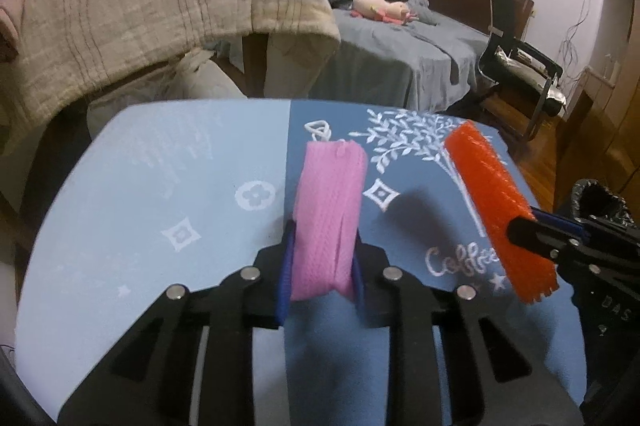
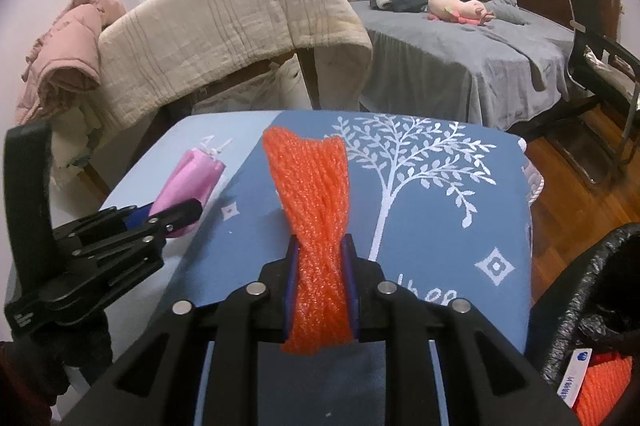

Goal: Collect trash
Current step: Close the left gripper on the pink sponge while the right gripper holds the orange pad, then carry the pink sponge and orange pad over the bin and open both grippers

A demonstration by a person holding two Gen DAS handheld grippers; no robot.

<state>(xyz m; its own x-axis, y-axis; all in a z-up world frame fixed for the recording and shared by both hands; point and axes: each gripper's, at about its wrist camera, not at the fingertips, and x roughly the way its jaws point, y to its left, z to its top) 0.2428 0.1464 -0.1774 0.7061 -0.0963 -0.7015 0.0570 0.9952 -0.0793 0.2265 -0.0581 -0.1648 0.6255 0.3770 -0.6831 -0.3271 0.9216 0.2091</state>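
Pinching one net each: pink net [image 1: 328, 214] by left gripper [image 1: 322, 266], orange net [image 2: 316, 226] by right gripper [image 2: 320, 286]. Both are held clear of the table [image 2: 440, 226], probably for dropping into the bin [image 2: 580, 306].

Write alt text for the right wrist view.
The right gripper pinches an orange foam net above a blue patterned table. At left, the left gripper holds a pink foam net; a black-lined trash bin sits lower right.

Pink foam net [image 1: 328, 210]; orange foam net [image 2: 316, 226]. The counter [image 1: 160, 186] cloth is pale blue toward nine o'clock, darker blue toward three, with a white tree, diamonds and lettering. Black bin liner [image 2: 592, 290].
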